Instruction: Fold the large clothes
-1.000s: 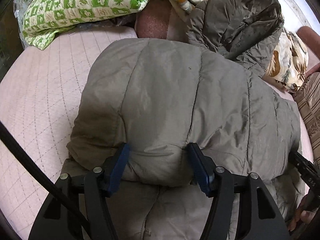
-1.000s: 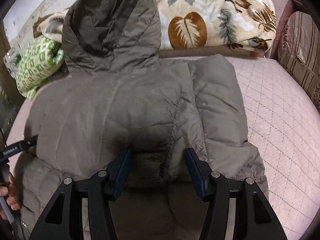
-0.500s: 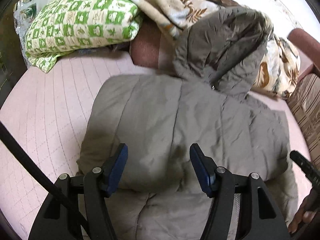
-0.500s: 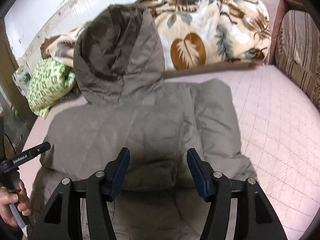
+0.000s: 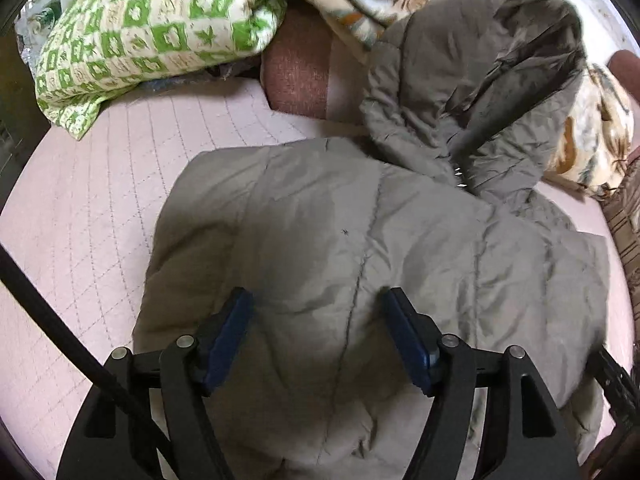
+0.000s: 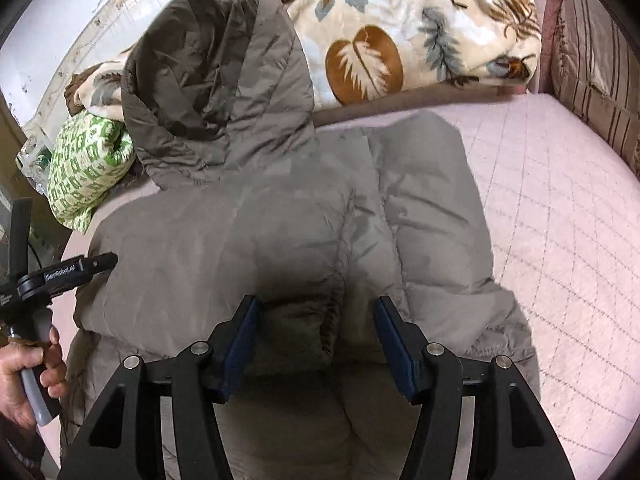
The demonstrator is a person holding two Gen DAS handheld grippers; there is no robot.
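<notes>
We see the grey-brown padded jacket [image 5: 384, 248] lying flat on the pink quilted bed [image 6: 560, 216], its lower part folded up over the body. The hood [image 6: 216, 80] rests against the leaf-print blanket [image 6: 400, 32] at the head of the bed, beside the green-patterned pillow [image 5: 152, 28]. The left gripper [image 5: 316, 340] hangs above the folded edge, jaws spread, holding nothing. The right gripper [image 6: 316, 344] sits likewise over the jacket, its 2 jaws spread and empty.
</notes>
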